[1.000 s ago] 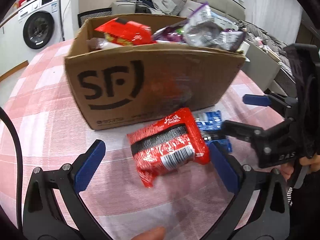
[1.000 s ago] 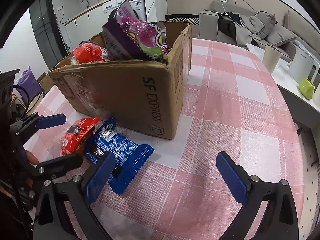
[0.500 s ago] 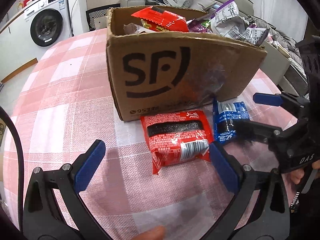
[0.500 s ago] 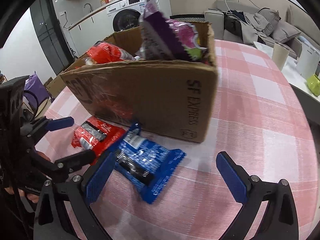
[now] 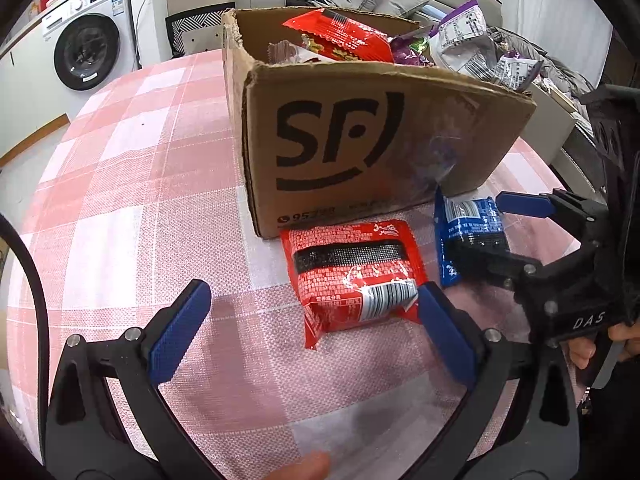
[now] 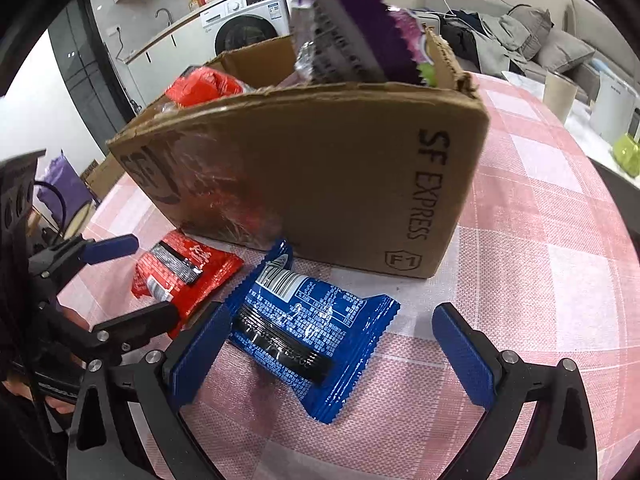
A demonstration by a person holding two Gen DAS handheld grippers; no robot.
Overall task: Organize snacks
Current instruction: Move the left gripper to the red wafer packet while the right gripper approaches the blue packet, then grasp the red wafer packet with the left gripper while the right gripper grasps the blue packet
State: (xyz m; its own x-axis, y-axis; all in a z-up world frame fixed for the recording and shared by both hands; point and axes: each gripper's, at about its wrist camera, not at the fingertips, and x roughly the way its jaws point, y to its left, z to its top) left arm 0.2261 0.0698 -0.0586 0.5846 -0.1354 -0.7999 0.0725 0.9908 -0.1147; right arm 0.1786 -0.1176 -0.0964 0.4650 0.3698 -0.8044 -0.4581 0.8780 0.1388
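Left wrist: left gripper and right gripper fingers spread wide, empty. Red snack pack and blue snack pack before cardboard box: likely light, crinkly, slippery; pinch across middle.

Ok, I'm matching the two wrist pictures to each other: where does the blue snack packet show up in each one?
Left wrist view: the blue foil snack packet lies at right of centre on the table, partly behind the right gripper.
Right wrist view: it lies low at centre, between the open jaws.
Shared landmark: the brown cardboard box just behind it, with the red snack packet beside it.
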